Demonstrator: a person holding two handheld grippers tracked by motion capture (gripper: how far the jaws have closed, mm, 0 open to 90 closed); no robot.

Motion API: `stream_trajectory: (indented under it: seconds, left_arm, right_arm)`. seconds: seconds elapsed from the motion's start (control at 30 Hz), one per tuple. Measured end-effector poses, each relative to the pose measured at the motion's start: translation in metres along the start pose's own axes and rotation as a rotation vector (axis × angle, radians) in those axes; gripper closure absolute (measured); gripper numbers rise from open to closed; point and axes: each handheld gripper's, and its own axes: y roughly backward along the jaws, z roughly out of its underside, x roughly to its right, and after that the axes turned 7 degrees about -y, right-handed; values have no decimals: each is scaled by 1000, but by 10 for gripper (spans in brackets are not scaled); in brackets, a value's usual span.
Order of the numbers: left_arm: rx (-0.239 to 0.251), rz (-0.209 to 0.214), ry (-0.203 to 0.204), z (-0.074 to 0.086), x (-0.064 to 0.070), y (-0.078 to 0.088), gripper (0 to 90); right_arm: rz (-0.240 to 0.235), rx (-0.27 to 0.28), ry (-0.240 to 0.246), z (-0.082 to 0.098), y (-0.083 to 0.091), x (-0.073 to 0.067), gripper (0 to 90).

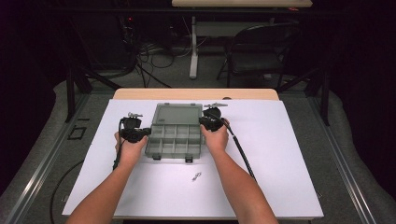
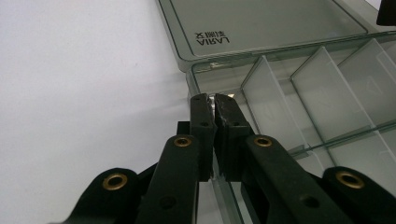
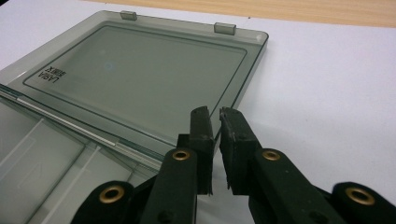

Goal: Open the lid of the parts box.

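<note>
Two grippers flank an open smoky organizer box [image 1: 175, 135] lying mid-worktop [image 1: 280, 158] on white sheeting. Left gripper [image 1: 148, 131] sits at the box's left wall; jaws nearly together, and the left gripper view shows the thin tray wall [image 2: 219, 196] running between them, contact hard to confirm. Right gripper [image 1: 201, 122] at the right edge near the hinge, jaws narrow, a slim gap, nothing gripped. Lid [image 3: 140, 79] lies flat, latches away. Small metal item [image 1: 196, 176] near the person's edge, too small to identify.
</note>
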Motion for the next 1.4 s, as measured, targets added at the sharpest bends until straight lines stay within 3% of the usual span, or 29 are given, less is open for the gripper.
stream_trajectory:
  seconds: [0.13,0.17,0.23,0.3,0.33,0.37,0.47,0.53,0.57,0.6,0.7,0.8,0.83,0.93,0.97,1.1,1.2,1.33,1.4]
  left_arm:
    - [-1,20,-11,-1,-3,3,810]
    - [17,17,-15,-1,-3,7,789]
    - [40,29,-13,0,-4,12,777]
    - [76,38,-22,2,-3,20,703]
    - [76,38,-22,2,-3,20,678]
    - [109,49,-20,4,0,28,636]
    - [137,66,-21,8,3,35,568]
    - [164,90,-44,14,9,44,553]
    - [201,97,-64,22,14,49,522]
    - [201,97,-64,22,14,49,506]
    - [212,119,-102,37,25,58,470]
    - [216,137,-107,43,30,62,445]
    - [222,149,-116,49,34,65,427]
    - [225,153,-132,54,39,68,410]
    - [241,172,-157,58,43,71,410]
    - [233,180,-204,63,54,76,411]
    - [233,191,-204,66,59,77,410]
    - [245,206,-199,70,66,78,360]
    - [244,216,-220,71,68,78,336]
  right_arm:
    - [8,20,20,0,5,-2,783]
    - [18,33,52,-1,11,-3,756]
    - [16,40,63,-1,14,-4,744]
    - [-6,65,71,2,31,-3,677]
    - [-6,65,71,2,31,-3,677]
    - [-29,70,66,6,43,-1,631]
    - [-36,76,81,10,53,1,588]
    - [-41,77,102,16,69,4,558]
    - [-39,96,124,22,81,6,536]
    - [-39,96,124,22,81,6,536]
    - [-66,92,157,38,107,10,494]
    - [-78,88,168,47,118,12,472]
    - [-83,89,177,56,129,15,446]
    - [-84,89,179,65,138,17,433]
    - [-84,90,184,70,142,18,429]
    - [-103,80,227,91,161,22,408]
    - [-111,68,238,96,168,22,399]
    - [-107,94,248,105,184,23,362]
    - [-107,99,244,110,191,25,345]
